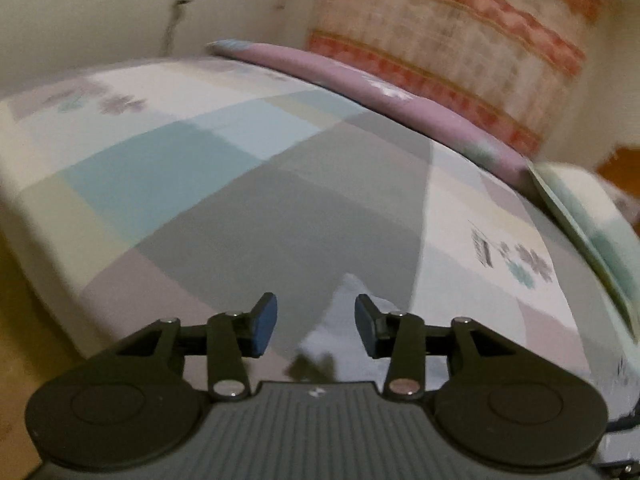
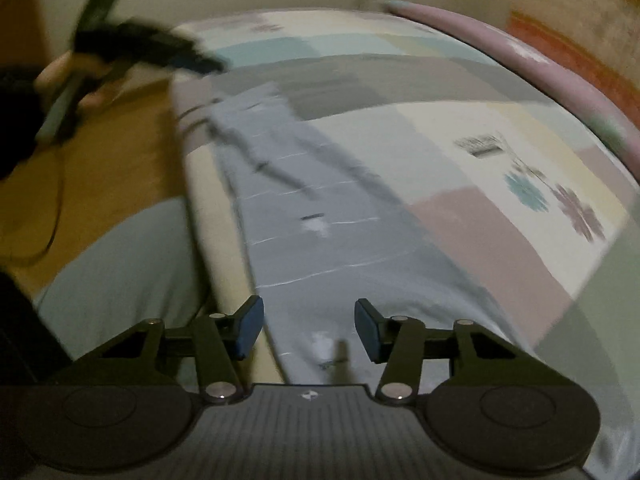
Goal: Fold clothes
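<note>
Left wrist view: left gripper [image 1: 316,326] hovering over the bed [image 1: 180,168], fingers [image 1: 262,326] parted to a middling gap, nothing between the pads. Below and just ahead, only a pale blue-grey corner of the garment [image 1: 344,320], peeking up between the fingers and lying on the patchwork bedspread; the rest hidden under the gripper body. Beyond, a mauve pillow [image 1: 360,80] along the far side of the bed and a striped curtain [image 1: 460,40] behind it, both blurred.

Right wrist view: right gripper [image 2: 310,330] above the near end of the garment [image 2: 320,216], fingers [image 2: 250,330] likewise half apart and empty, pads clear of the cloth. Garment stretched out long and narrow along the bed's left edge, blue-grey with thin pale cross-stripes, rumpled into a few dark creases toward the far end. At upper left, the other gripper [image 2: 152,46], smeared by motion, off the bed's edge above the floor [image 2: 120,152]; its state unreadable here.

Judged by its look: thin, limp, light fabric, no stiffness, likely to sag and slide on the smooth bedspread rather than keep a shape. Not fragile. Best taken by pinching an edge or corner at each end, a single layer or hem, pads closing fully, since a loose bite probably slips.
</note>
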Tool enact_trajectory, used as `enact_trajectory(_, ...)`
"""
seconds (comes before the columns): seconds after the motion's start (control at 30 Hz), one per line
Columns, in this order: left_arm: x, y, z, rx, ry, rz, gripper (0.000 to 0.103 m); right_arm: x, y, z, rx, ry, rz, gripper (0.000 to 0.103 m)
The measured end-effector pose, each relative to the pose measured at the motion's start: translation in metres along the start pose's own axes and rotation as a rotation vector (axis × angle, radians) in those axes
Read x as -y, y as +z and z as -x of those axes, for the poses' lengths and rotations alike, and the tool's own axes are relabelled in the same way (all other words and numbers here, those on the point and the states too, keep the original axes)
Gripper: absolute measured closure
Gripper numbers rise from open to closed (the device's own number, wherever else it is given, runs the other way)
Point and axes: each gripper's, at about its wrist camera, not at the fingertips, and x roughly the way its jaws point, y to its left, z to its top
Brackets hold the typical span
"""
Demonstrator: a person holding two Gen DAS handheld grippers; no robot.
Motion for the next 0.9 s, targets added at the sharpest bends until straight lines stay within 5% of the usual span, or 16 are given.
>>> enact_trajectory(0.07,0.016,-0.003,-0.005,-0.011,-0.023,-0.062,0.06,-0.008,0.001,-0.007,-0.02,-0.001,0.055,0.051)
enact_trajectory(0.3,0.042,-0.012,-0.012,-0.032,-0.087,-0.123,0.058,-0.009,-0.004,-0.019,-0.074,-0.028,0.085,0.102)
enact_trajectory(0.57,0.051,-0.019,-0.01,-0.037,-0.071,-0.216,0.051,-0.003,-0.01,0.001,-0.078,-0.059,0.092,0.101)
enact_trajectory(0.63,0.054,-0.022,-0.01,-0.042,-0.067,-0.237,0.051,-0.007,-0.013,0.004,-0.075,-0.04,0.107,0.095)
enact_trajectory(0.7,0.058,-0.024,-0.011,-0.048,-0.076,-0.248,0.051,-0.014,-0.016,0.004,-0.075,-0.021,0.133,0.079)
enact_trajectory(0.77,0.061,-0.026,-0.013,-0.054,-0.086,-0.253,0.05,-0.022,-0.019,-0.004,-0.092,-0.035,0.17,0.079)
enact_trajectory(0.83,0.063,-0.028,-0.012,-0.058,-0.085,-0.263,0.05,-0.023,-0.021,-0.007,-0.104,-0.043,0.172,0.095)
enact_trajectory(0.9,0.066,-0.029,-0.011,-0.061,-0.082,-0.28,0.049,-0.02,-0.021,-0.004,-0.1,-0.043,0.154,0.1)
